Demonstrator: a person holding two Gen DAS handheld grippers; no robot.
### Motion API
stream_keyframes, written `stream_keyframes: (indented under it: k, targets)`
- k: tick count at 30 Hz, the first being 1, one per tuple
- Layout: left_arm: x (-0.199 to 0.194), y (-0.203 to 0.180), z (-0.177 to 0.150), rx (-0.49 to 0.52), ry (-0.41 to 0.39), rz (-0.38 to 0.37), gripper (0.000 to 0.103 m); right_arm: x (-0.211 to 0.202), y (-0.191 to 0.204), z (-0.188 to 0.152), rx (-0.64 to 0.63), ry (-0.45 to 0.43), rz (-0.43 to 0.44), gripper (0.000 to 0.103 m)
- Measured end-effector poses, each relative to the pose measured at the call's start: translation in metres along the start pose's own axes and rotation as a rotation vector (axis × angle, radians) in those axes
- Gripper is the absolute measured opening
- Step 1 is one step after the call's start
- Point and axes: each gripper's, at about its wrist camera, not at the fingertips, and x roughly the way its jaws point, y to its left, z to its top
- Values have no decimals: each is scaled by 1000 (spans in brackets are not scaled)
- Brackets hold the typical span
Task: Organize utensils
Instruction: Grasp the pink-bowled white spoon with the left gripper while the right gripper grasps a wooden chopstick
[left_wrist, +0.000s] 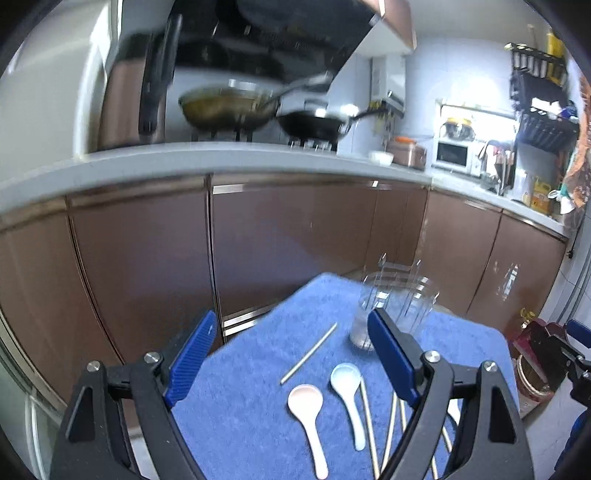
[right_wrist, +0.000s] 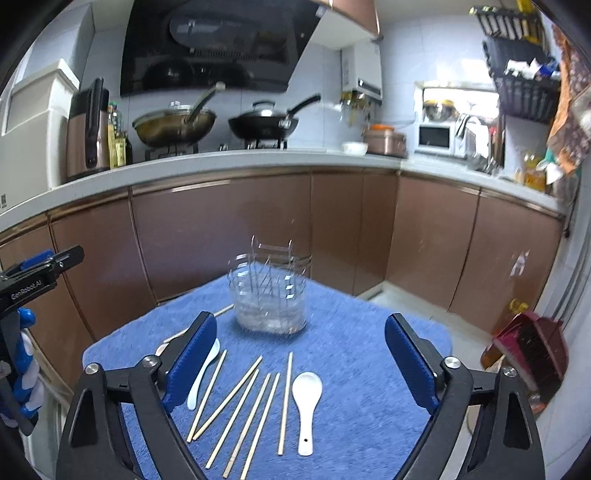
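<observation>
Right gripper (right_wrist: 301, 354): jaws spread wide, nothing held, over near part of blue towel (right_wrist: 351, 369).
Left gripper (left_wrist: 291, 350): released too, empty, over towel's left side.
Near edge: row of chopsticks (right_wrist: 251, 406), white spoon (right_wrist: 306, 402) right of them; pale-blue spoon (left_wrist: 349, 391), pink spoon (left_wrist: 308, 410).
Lone chopstick (left_wrist: 309, 352) twd left edge.
Far edge: clear holder w/ wire rack (right_wrist: 271, 295), upright.
Beyond: brown cabinets (right_wrist: 221, 229).
</observation>
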Motion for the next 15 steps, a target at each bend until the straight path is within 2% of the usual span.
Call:
stream_keyframes:
  k: [4, 6, 8, 10, 12, 15]
  targets:
    - [37, 13, -13, -27, 144, -43, 83, 24, -7, -4, 49, 75, 58, 82]
    - [56, 20, -22, -52, 222, -78, 83, 43, -13, -9, 96, 146, 116, 75]
    - [81, 26, -36, -91, 328, -126, 82, 61, -14, -13, 128, 219, 170, 62]
    - [100, 31, -49, -120, 399, -149, 82, 82, -15, -18, 165, 294, 239, 52]
    - [118, 35, -62, -146, 464, -165, 80, 104, -13, -23, 202, 363, 302, 46]
    - [143, 41, -78, -183, 560, -185, 72, 141, -5, -31, 220, 465, 354, 36]
